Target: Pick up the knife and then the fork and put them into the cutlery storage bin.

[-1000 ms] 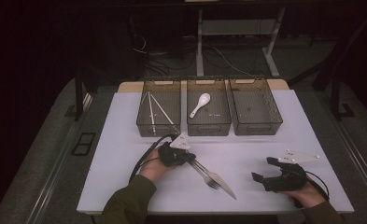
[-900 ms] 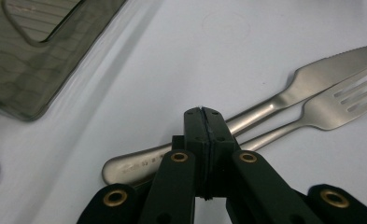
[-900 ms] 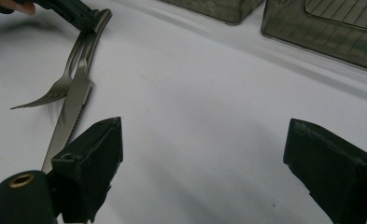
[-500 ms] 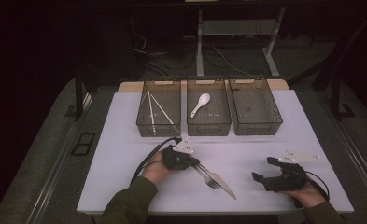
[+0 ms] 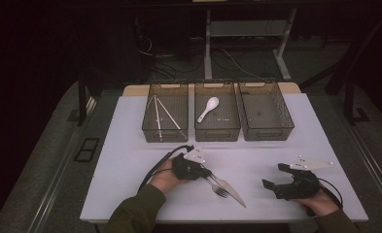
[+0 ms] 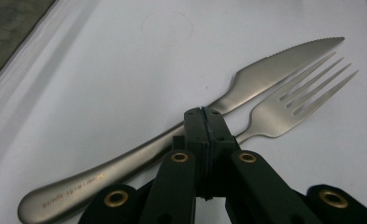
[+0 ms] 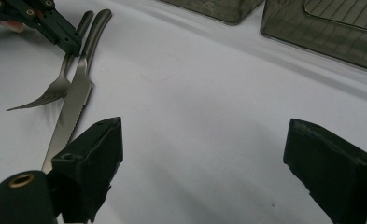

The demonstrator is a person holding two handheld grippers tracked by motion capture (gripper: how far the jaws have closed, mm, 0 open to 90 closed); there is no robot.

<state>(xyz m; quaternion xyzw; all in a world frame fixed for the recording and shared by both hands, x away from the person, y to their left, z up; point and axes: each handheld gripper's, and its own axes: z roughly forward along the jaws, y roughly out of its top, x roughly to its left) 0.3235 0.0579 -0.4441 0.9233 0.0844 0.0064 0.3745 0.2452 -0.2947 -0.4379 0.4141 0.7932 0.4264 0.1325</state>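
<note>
Left hand-held gripper (image 5: 204, 171) is being held at lower centre of the high view, jaws pressed together over the fork (image 6: 293, 100) handle; whether the handle is actually pinched cannot be told. Fork and knife (image 6: 181, 130) are lying side by side on the white counter (image 5: 130, 160), knife just beside the fork, tips pointing toward lower right of the high view. Right hand-held gripper (image 7: 204, 172) is being held at lower right, jaws spread wide over bare counter. Three bins are lined up at upper centre: sticks (image 5: 158, 114) in the left bin (image 5: 165, 133), a white spoon (image 5: 208, 108) in the middle bin (image 5: 217, 132), right bin (image 5: 268, 132) beside it.
</note>
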